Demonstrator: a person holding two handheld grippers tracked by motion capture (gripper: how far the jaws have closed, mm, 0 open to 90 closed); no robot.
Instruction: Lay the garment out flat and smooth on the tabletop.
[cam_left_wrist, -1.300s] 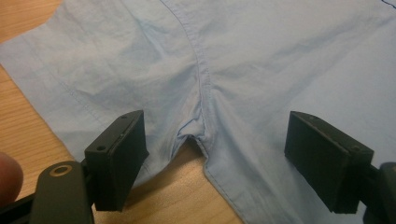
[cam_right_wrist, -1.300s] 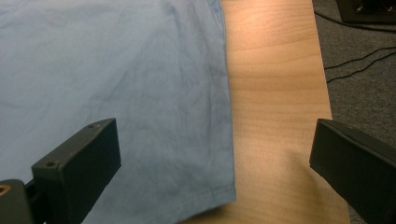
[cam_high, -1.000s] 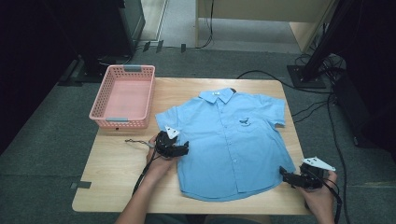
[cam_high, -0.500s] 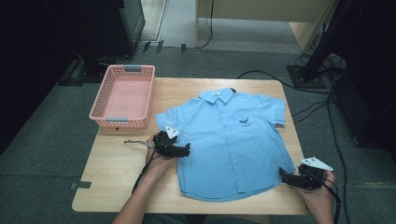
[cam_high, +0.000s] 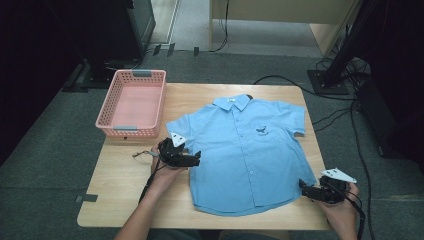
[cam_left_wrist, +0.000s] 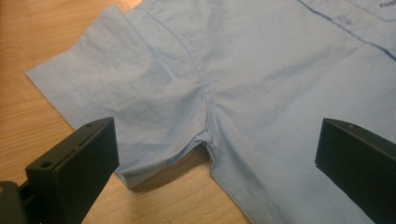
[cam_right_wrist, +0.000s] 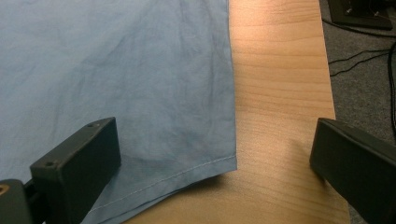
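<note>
A light blue short-sleeved shirt (cam_high: 245, 150) lies flat, front up, on the wooden table (cam_high: 125, 190), collar toward the far edge. My left gripper (cam_high: 196, 159) is open at the shirt's left side, its jaws straddling the armpit seam (cam_left_wrist: 205, 140) below the left sleeve (cam_left_wrist: 121, 98). My right gripper (cam_high: 303, 188) is open at the shirt's lower right hem corner (cam_right_wrist: 226, 163), one jaw over the cloth (cam_right_wrist: 116, 70) and the other over bare wood (cam_right_wrist: 280, 116). Neither holds anything.
A pink plastic basket (cam_high: 132, 103) sits at the table's far left corner. Cables (cam_high: 340, 115) run over the grey floor beyond the right edge. A dark stand base (cam_high: 327, 82) is at the back right.
My left gripper has edged slightly right toward the shirt's side. My right gripper has barely moved.
</note>
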